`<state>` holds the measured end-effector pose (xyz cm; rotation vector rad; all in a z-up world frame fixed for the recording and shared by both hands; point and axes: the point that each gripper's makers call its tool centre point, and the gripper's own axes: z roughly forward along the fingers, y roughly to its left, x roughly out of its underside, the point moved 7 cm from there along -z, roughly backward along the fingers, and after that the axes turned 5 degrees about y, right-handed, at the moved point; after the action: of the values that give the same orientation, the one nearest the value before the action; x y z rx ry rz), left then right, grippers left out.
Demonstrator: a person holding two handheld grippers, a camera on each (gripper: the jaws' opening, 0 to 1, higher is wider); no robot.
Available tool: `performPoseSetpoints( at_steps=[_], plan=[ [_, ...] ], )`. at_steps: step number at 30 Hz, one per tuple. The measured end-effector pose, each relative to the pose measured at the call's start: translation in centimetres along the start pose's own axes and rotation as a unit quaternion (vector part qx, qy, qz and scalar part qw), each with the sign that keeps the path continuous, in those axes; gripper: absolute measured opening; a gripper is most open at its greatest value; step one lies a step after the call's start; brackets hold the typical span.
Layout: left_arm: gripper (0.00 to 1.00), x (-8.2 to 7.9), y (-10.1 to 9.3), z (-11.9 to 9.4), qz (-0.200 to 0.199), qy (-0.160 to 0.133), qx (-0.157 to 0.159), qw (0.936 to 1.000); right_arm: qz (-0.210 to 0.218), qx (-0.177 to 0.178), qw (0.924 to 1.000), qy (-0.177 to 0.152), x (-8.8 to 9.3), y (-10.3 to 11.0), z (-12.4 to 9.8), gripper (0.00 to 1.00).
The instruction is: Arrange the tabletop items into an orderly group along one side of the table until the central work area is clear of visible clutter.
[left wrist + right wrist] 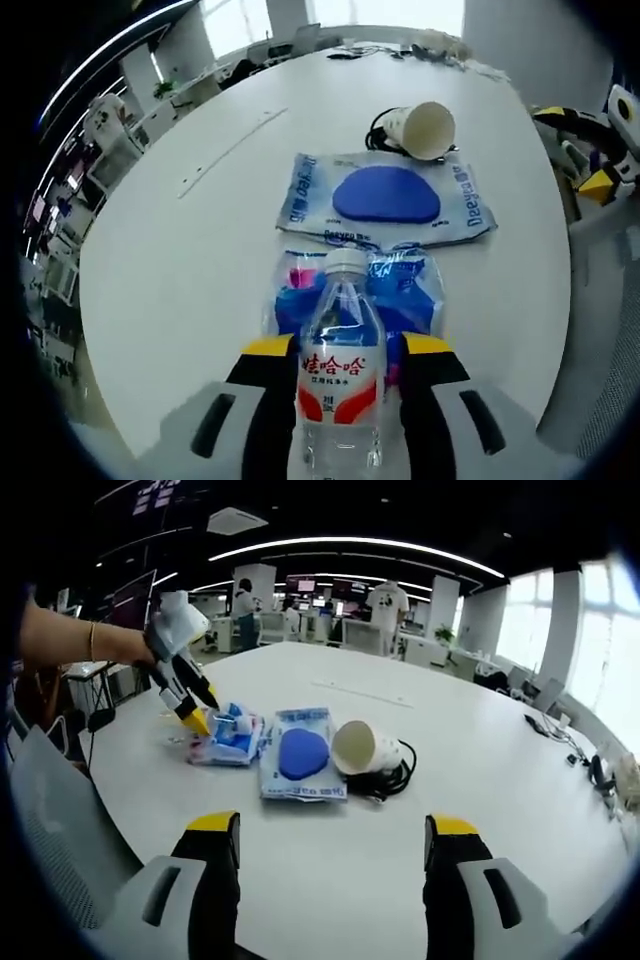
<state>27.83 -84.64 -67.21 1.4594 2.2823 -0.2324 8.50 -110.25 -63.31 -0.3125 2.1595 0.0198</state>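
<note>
Left gripper [345, 375]: jaws closed around a clear water bottle [342, 380] with a red and white label, held upright between the yellow-tipped fingers; in the right gripper view this same gripper [200, 723] sits at the far left of the row of items.
Right gripper [330, 855]: jaws spread wide with nothing between them, hovering over bare table [480, 780] on the near side, well apart from the items.
Gathered so far: a blue wet-wipe pack [385, 198], a second blue packet [415, 285] just under the bottle, a tipped paper cup [425, 128] and a black cable [392, 770] lie close together in a rough line, each touching or just beside its neighbour.
Progress, as a judgement: the grouping looks largely formed; the bottle is not yet set down, and the row sits partway across the table, not clearly along an edge.
Left to do, as a judgement: place the bottle by the packets, stand the cup up, tidy the cable.
Far end of table: small scattered things [400, 48], too small to name.
Hidden or unclear: the second packet is mostly covered by the bottle; the cable is largely behind the cup; whether the bottle's base touches the table is cut off.
</note>
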Motion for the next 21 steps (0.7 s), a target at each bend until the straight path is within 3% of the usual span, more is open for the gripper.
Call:
performPoseSetpoints(
  at_steps=[13, 21],
  plan=[
    [0.35, -0.5, 0.7, 1.1, 0.025, 0.049, 0.019, 0.9983, -0.016, 0.009, 0.9998, 0.011, 0.2, 0.0, 0.0, 0.72],
    [0.35, -1.1, 0.4, 1.3, 0.032, 0.113, 0.040, 0.9922, -0.020, 0.008, 0.9996, 0.019, 0.3, 0.0, 0.1, 0.71]
  ],
)
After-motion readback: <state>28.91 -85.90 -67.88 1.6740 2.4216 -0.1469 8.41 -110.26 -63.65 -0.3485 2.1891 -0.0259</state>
